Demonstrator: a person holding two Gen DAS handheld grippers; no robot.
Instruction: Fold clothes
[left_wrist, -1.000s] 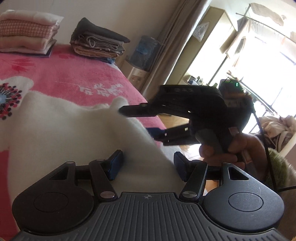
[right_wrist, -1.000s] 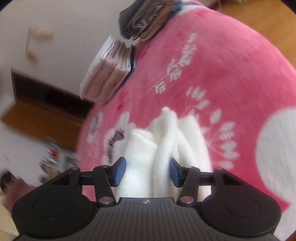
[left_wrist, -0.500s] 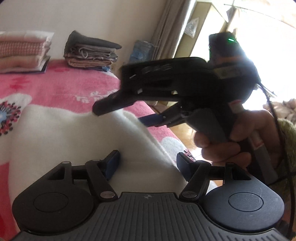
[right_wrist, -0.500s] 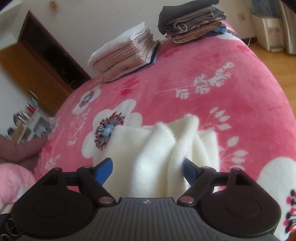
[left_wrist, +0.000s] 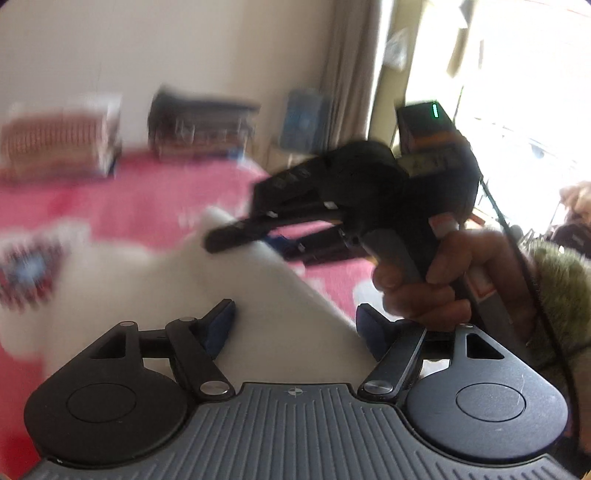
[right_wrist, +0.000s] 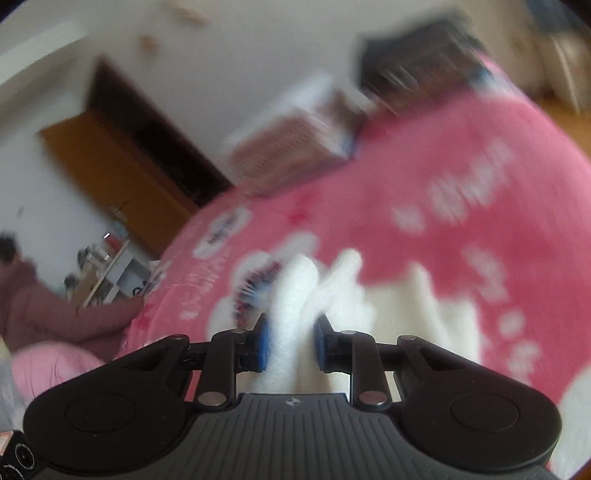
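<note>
A fluffy white garment (left_wrist: 280, 306) lies on the pink flowered bed (left_wrist: 155, 199). My left gripper (left_wrist: 295, 328) is open, its blue pads wide apart, and the cloth runs between them. In the left wrist view the right gripper (left_wrist: 251, 240), held by a hand (left_wrist: 424, 291), meets the cloth's raised far edge. From the right wrist view, the right gripper (right_wrist: 291, 343) is shut on a bunched fold of the white garment (right_wrist: 410, 314), which spreads to the right over the bed (right_wrist: 461, 155). Both views are blurred by motion.
Two stacks of folded clothes sit at the bed's far end: a pale checked stack (left_wrist: 59, 140) and a dark stack (left_wrist: 199, 125). A person in a maroon sleeve (right_wrist: 40, 314) is beside the bed at left. A bright window (left_wrist: 517, 92) and curtain are at right.
The right gripper's jaws, wide apart half a second ago, have shut on a fold of the white garment. Both cameras are moving fast. The left gripper stays open.
</note>
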